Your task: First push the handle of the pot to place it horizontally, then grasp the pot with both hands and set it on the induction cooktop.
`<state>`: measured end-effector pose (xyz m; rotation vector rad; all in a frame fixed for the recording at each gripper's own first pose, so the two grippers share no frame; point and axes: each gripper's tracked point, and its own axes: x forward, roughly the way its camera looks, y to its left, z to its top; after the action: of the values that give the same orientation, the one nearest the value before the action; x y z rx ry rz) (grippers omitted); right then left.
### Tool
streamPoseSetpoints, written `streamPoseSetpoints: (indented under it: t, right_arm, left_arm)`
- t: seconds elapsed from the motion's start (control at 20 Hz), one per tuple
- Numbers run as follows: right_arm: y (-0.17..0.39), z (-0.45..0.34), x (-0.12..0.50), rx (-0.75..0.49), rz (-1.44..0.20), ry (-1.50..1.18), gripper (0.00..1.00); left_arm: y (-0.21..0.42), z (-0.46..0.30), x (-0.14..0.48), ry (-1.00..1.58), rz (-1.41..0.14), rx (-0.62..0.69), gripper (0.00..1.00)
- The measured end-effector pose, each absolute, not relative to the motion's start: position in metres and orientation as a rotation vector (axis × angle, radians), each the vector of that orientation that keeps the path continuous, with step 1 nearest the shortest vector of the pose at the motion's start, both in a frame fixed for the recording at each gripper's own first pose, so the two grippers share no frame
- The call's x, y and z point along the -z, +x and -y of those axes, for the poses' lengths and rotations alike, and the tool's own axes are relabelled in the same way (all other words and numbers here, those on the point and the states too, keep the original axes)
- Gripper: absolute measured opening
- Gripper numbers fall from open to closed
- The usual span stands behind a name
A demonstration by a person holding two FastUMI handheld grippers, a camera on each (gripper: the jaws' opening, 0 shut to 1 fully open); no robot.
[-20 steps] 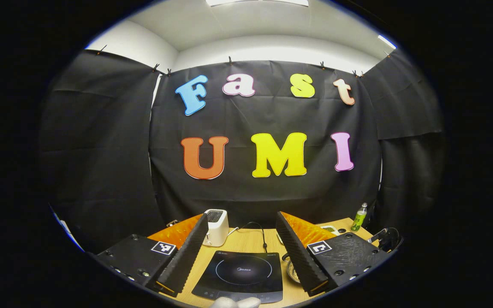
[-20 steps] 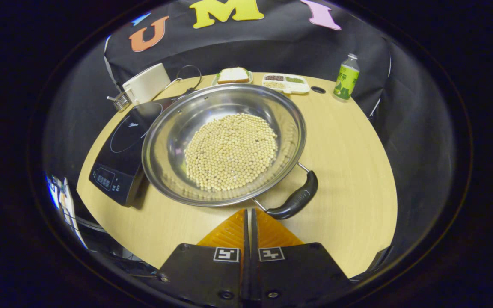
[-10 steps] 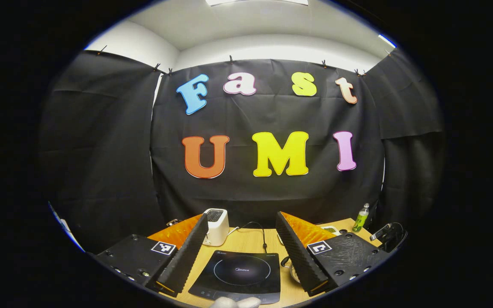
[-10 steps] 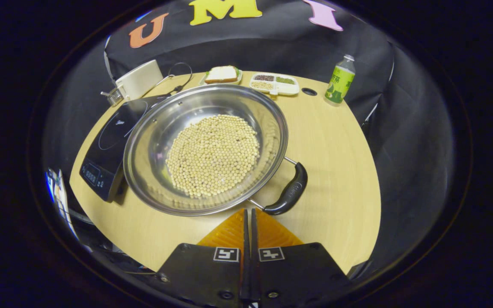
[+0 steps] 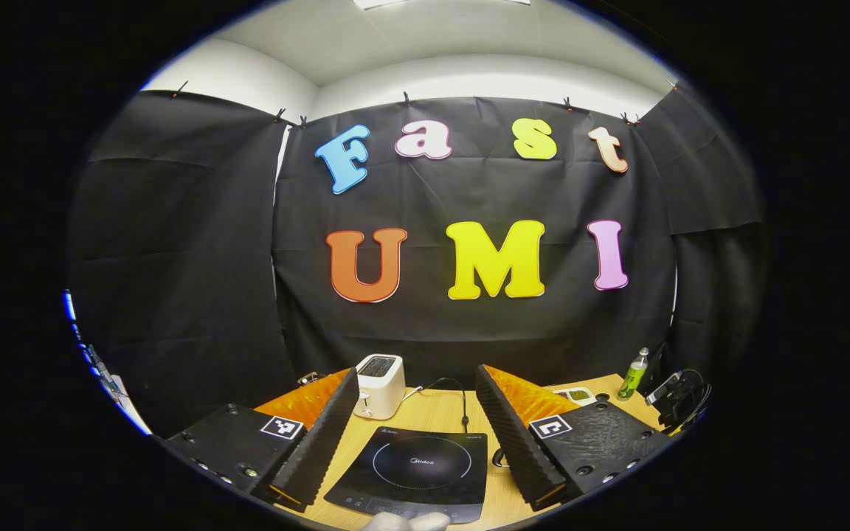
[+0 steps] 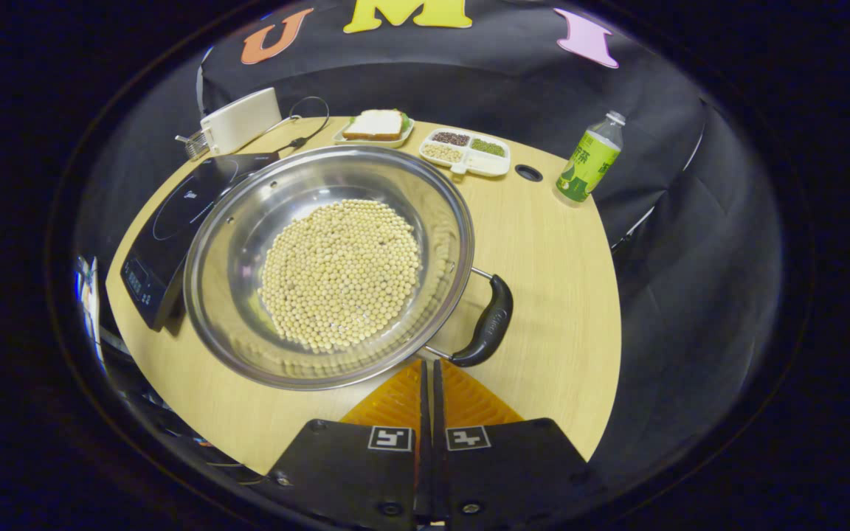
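The steel pot (image 6: 248, 243), holding a layer of soybeans (image 6: 340, 273), sits on the wooden table with its rim over the right edge of the black induction cooktop (image 6: 167, 221). Its black handle (image 6: 485, 324) points to the lower right. My right gripper (image 6: 429, 365) is shut and empty, its tips just left of the handle's near end and below the pot's rim. My left gripper (image 5: 416, 371) stands open above the cooktop (image 5: 417, 468), nothing between its fingers. A sliver of the pot (image 5: 499, 458) peeks out beside the right-hand finger.
A white toaster (image 6: 240, 122) with its cord stands behind the cooktop. At the table's back lie a sandwich on a plate (image 6: 375, 127) and a divided tray of grains (image 6: 469, 151). A green bottle (image 6: 587, 158) stands at the back right. The other gripper (image 5: 679, 398) shows far right.
The right gripper has swung so the pot sits further left and the handle's near end lies closer to its shut tips. The left gripper turned slightly, hiding more of the pot.
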<state>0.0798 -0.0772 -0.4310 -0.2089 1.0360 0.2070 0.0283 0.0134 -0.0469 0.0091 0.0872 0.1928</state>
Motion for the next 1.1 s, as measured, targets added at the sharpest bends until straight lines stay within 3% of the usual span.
streamPoseSetpoints:
  t: [0.7,0.75,0.8,0.85,0.95,1.05,1.1]
  right_arm:
    - [0.111,0.098,0.429,-0.249,-0.987,-0.244,0.01]
    - [0.109,0.095,0.429,-0.257,-0.975,-0.215,0.03]
    - [0.106,0.101,0.43,-0.247,-0.969,-0.207,0.04]
    - [0.106,0.107,0.427,-0.227,-0.948,-0.204,0.14]
    - [0.105,0.121,0.418,-0.181,-0.902,-0.184,0.54]
    - [0.102,0.13,0.408,-0.147,-0.863,-0.148,0.8]
    - [0.101,0.133,0.403,-0.134,-0.851,-0.132,0.8]
  left_arm:
    - [0.04,0.015,0.072,0.005,-0.135,-0.224,0.95]
    - [0.043,0.019,0.078,0.001,-0.145,-0.217,1.0]
    - [0.046,0.022,0.084,0.003,-0.153,-0.211,0.96]
    - [0.047,0.027,0.089,0.007,-0.162,-0.202,0.96]
    - [0.056,0.036,0.101,0.013,-0.177,-0.173,0.95]
    - [0.065,0.049,0.115,-0.002,-0.199,-0.135,0.96]
    - [0.07,0.057,0.124,-0.015,-0.215,-0.115,0.95]
